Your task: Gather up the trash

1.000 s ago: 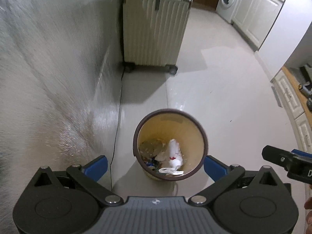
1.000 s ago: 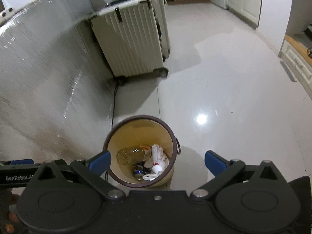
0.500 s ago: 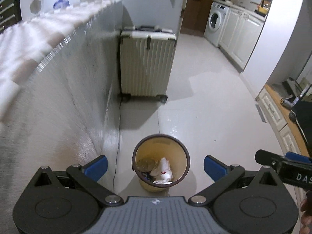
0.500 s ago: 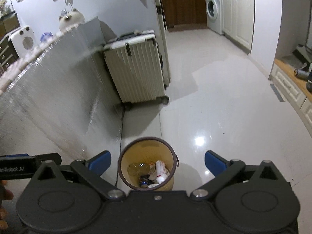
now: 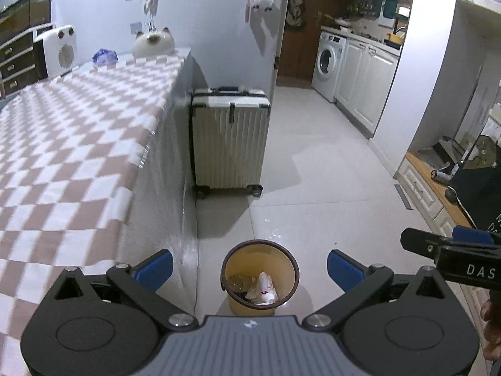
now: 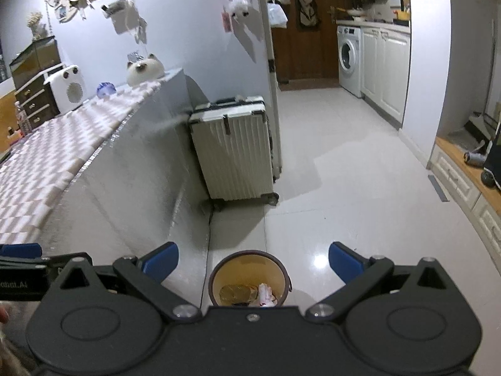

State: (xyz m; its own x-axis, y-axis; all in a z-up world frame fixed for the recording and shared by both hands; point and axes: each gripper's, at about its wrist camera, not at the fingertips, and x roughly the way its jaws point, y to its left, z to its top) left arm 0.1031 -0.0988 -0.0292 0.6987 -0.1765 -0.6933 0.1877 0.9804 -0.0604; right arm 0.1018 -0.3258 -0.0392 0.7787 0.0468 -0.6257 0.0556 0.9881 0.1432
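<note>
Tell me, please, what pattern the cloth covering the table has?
The cloth is a pinkish-brown and white checkerboard, clearest in the left wrist view.

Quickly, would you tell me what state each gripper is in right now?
Left gripper: open, holding nothing, above the trash bin.
Right gripper: open, holding nothing, also above the bin.

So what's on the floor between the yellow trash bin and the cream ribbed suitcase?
Nothing but pale floor tile. Both wrist views show the stretch bare between the yellow trash bin and the cream ribbed suitcase, apart from a thin dark cable along the counter's foot.
</note>
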